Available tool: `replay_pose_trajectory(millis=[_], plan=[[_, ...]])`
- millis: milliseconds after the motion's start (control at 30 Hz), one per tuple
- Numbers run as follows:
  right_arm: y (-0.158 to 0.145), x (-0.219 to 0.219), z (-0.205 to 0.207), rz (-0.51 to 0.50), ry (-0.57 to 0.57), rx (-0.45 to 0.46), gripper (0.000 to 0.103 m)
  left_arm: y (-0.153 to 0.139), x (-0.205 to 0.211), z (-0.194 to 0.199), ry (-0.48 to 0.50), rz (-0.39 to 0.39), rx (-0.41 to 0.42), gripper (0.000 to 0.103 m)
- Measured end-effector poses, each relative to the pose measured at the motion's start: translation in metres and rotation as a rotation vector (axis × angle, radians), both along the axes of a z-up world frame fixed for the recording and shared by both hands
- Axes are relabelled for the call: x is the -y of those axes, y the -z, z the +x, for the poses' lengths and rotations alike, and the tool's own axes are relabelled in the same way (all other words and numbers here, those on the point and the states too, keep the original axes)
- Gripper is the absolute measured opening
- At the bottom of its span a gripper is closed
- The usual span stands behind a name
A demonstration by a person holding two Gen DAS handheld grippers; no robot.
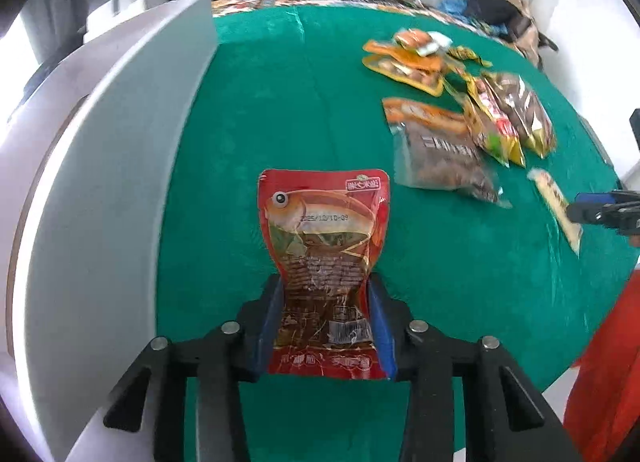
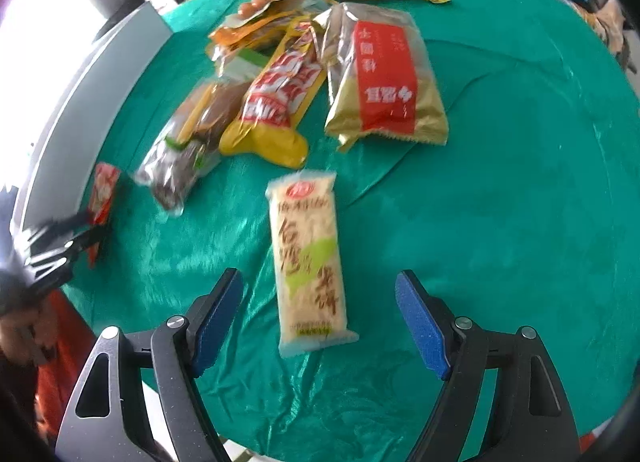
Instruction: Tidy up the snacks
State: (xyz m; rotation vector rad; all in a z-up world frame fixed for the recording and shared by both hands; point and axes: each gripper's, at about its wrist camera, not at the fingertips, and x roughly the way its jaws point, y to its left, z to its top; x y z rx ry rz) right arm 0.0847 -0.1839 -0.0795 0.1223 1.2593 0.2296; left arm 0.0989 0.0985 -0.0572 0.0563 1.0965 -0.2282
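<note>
My left gripper (image 1: 326,290) is shut on the lower half of a red fish-print snack packet (image 1: 324,230), held over the green cloth beside a white container (image 1: 100,182). The right wrist view shows that same packet (image 2: 105,194) and the left gripper (image 2: 94,236) at its left edge. My right gripper (image 2: 320,282) is open, its blue pads either side of a pale rice-cracker packet (image 2: 308,254) lying flat on the cloth, not touching it. In the left wrist view the right gripper (image 1: 580,208) hovers by that cracker packet (image 1: 556,206).
A loose pile of snacks lies farther back: a gold packet with a red label (image 2: 384,74), a yellow-red packet (image 2: 276,102), a clear pack of brown pieces (image 2: 188,150) and orange sausage packs (image 2: 272,10). An orange sleeve (image 1: 608,362) shows at the near table edge.
</note>
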Motion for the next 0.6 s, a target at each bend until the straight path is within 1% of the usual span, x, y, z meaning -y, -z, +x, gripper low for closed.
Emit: replay_pose_trajectory(millis=[67, 133, 167, 200, 233, 367, 500, 533, 600], plan=[[0.002, -0.008, 0.007, -0.036, -0.022, 0.002, 0.076, -0.001, -0.005, -0.008, -0.024, -0.027, 0.003, 0.038], [0.01, -0.018, 0.012, -0.062, -0.055, -0.011, 0.037, 0.0, -0.007, -0.01, -0.042, -0.042, 0.01, 0.036], [0.008, -0.026, 0.012, -0.121, -0.075, 0.023, 0.029, -0.003, -0.01, -0.014, -0.052, -0.067, 0.016, 0.035], [0.008, -0.032, 0.013, -0.136, -0.087, 0.024, 0.028, -0.004, -0.013, -0.009, -0.055, -0.093, 0.023, 0.013], [0.007, -0.033, 0.013, -0.135, -0.085, 0.025, 0.028, -0.008, -0.015, -0.01, -0.06, -0.13, 0.026, 0.001], [-0.016, -0.029, 0.003, -0.029, -0.034, 0.059, 0.028, -0.018, -0.015, -0.012, -0.072, -0.173, 0.046, 0.0], [-0.023, -0.029, -0.001, -0.008, -0.028, 0.058, 0.028, -0.011, -0.015, -0.012, -0.08, -0.181, 0.044, 0.0], [-0.024, -0.029, -0.001, 0.006, -0.027, 0.056, 0.028, -0.013, -0.013, -0.014, -0.078, -0.174, 0.048, 0.0], [-0.025, -0.029, -0.007, 0.025, -0.028, 0.061, 0.028, -0.017, -0.005, -0.018, -0.048, -0.111, 0.079, 0.0]])
